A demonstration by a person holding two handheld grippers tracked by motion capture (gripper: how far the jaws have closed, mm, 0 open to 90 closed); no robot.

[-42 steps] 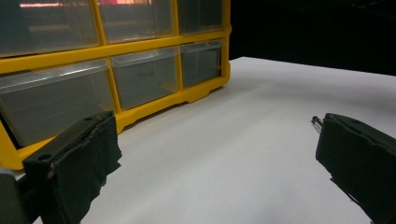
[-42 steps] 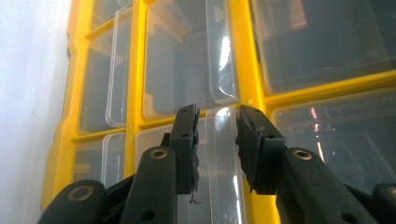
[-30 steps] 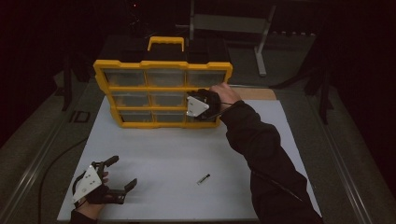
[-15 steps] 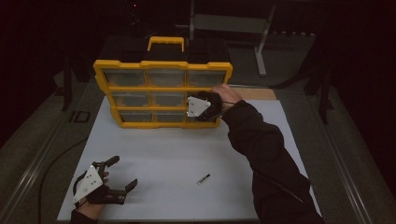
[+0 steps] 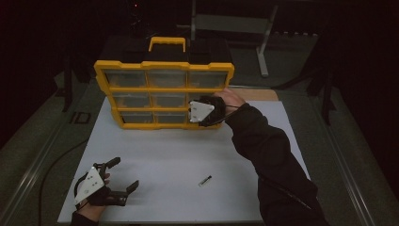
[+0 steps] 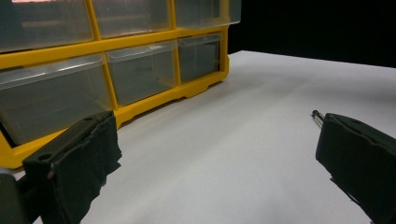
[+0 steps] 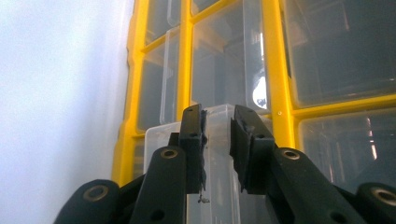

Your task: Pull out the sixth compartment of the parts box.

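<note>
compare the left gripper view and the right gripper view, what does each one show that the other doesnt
Left gripper view: the left gripper with jaws wide apart and nothing between them, plus the tip of a small screw on the white table.

Right gripper view: the right gripper with jaws closed on the handle of a clear drawer, which stands slightly out.

Both: the yellow organizer with its clear drawers, and the white table surface.

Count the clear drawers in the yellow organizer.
9, in three rows of three in the yellow organizer. The right gripper covers much of the lower-right drawer and grips its front.
</note>
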